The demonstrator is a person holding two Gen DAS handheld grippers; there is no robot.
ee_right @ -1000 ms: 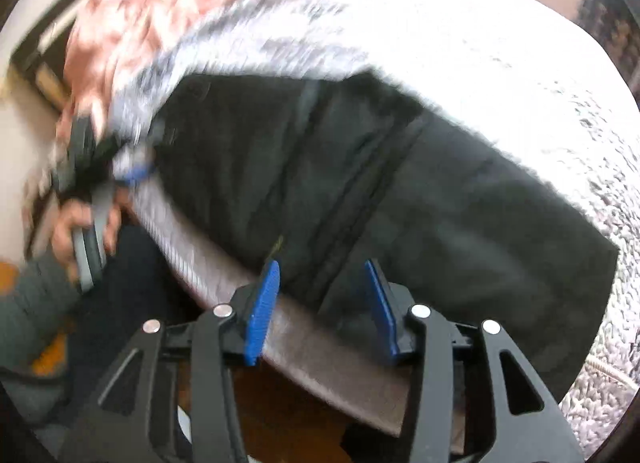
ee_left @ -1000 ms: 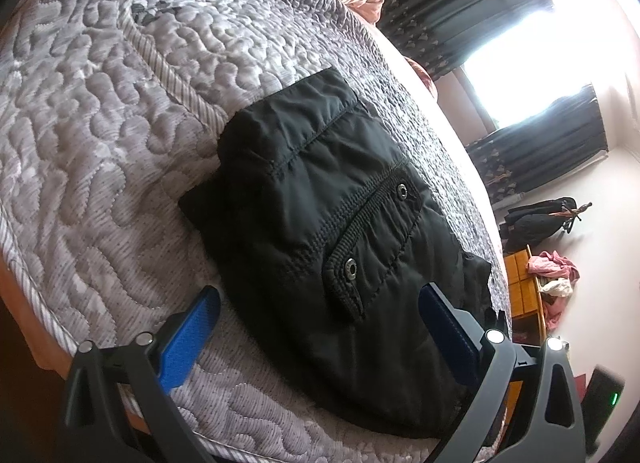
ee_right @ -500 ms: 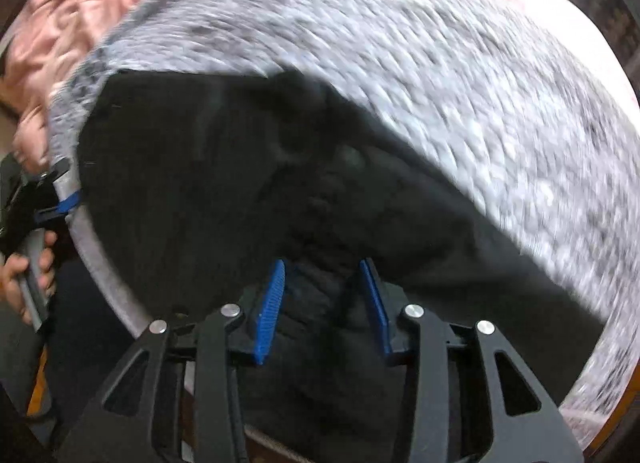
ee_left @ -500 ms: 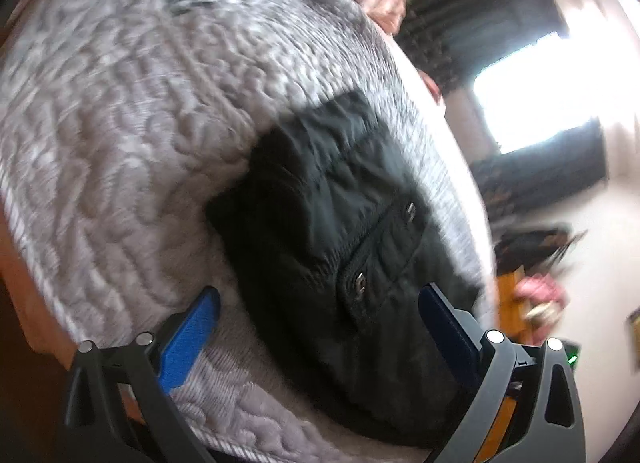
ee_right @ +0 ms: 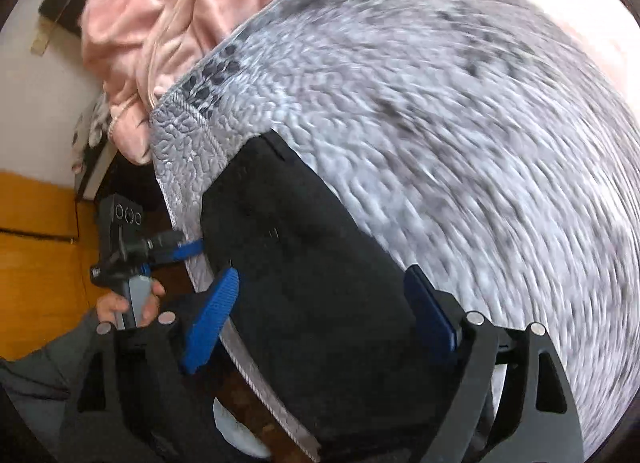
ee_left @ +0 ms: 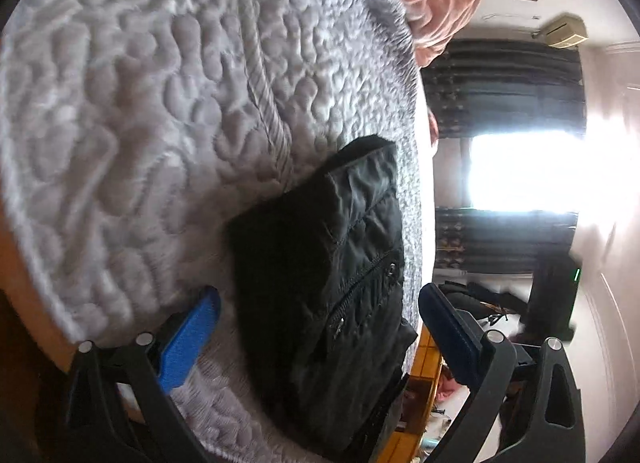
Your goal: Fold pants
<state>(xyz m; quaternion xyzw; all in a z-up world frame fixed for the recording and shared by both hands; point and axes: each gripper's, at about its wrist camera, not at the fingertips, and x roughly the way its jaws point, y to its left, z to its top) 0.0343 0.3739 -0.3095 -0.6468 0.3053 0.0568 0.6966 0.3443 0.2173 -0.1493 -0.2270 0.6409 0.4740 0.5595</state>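
Folded pants (ee_right: 320, 295) at mattress (ee_right: 460, 143) edge, bare quilt beyond

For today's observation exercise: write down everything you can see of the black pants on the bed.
The black pants are folded into a compact, roughly rectangular bundle lying flat on the grey quilted mattress, near its edge. The fabric looks thin and slightly shiny, with stitched seams and a flapped pocket bearing metal snaps. Nothing grips them; only the mattress visibly touches them.

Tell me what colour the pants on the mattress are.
Black. The folded pants show best in the left wrist view, where the stitching and snap pocket are sharp.
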